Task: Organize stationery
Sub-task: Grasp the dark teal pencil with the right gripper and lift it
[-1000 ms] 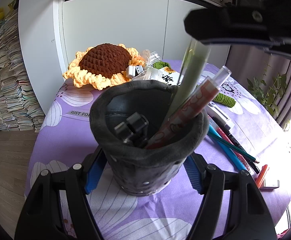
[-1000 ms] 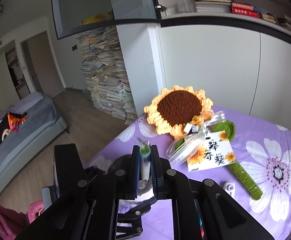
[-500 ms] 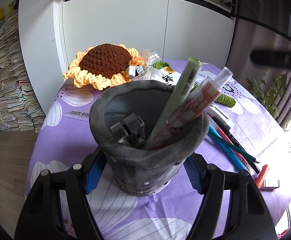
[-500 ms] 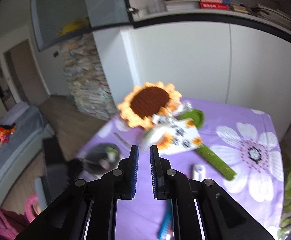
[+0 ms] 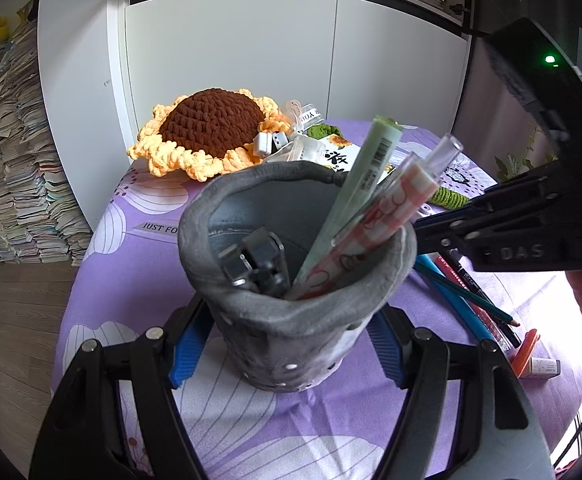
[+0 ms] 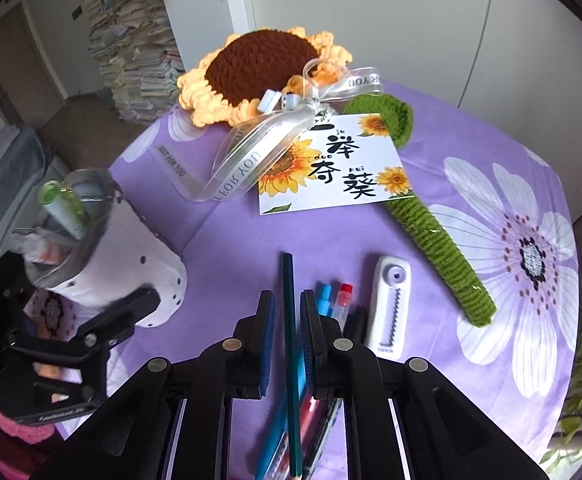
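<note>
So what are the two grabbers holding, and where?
The left gripper clamps the grey pen holder around its lower body. The right gripper holds nothing; its fingers straddle a green pencil lying on the table.

**Left camera: holder between my fingers**

My left gripper point(image 5: 287, 344) has its blue pads on either side of the grey pen holder point(image 5: 291, 292). A pale green pen point(image 5: 355, 196) and a pink-patterned pen point(image 5: 387, 216) lean right inside it, beside black binder clips point(image 5: 257, 260). The right gripper point(image 5: 523, 224) hangs over loose pens point(image 5: 467, 300) on the purple tablecloth point(image 5: 103, 280).
</note>
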